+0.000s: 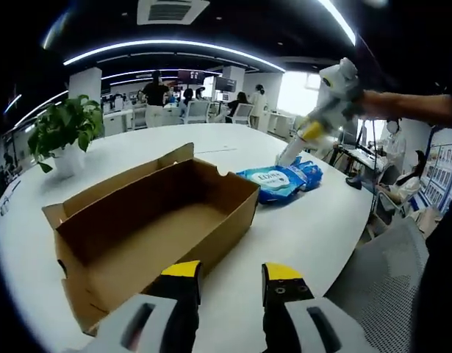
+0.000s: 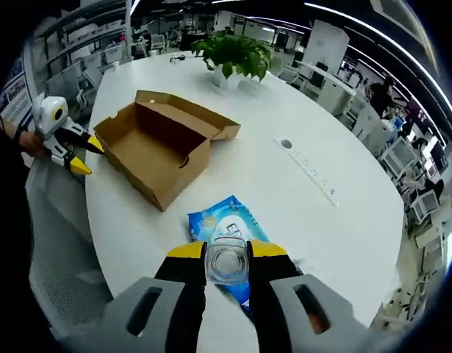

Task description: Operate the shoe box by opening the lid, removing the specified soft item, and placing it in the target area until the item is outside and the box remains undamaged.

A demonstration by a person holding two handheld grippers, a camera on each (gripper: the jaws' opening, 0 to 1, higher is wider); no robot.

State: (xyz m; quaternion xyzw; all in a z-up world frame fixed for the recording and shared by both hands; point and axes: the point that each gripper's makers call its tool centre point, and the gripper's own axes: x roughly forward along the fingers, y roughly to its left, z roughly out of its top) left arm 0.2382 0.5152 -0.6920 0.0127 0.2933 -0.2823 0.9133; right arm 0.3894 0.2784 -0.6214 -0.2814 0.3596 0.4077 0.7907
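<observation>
The brown cardboard shoe box [image 1: 156, 228] [image 2: 163, 143] stands open on the white table, lid flap folded back, its inside bare. Right of it lies a blue soft pack of wet wipes [image 1: 281, 180] [image 2: 226, 220], flat on the tabletop. My right gripper [image 2: 227, 254] has the pack's near end between its yellow-tipped jaws, which stand close together on it; in the left gripper view the right gripper [image 1: 292, 154] comes down from the upper right onto the pack. My left gripper [image 1: 231, 276] [image 2: 79, 154] is open with nothing in it, just short of the box's near end.
A potted plant [image 1: 64, 132] [image 2: 237, 51] stands on the table beyond the box. A socket strip [image 2: 306, 169] is set into the tabletop. Grey chairs [image 1: 387, 272] line the table's edge. People stand and sit at desks far behind.
</observation>
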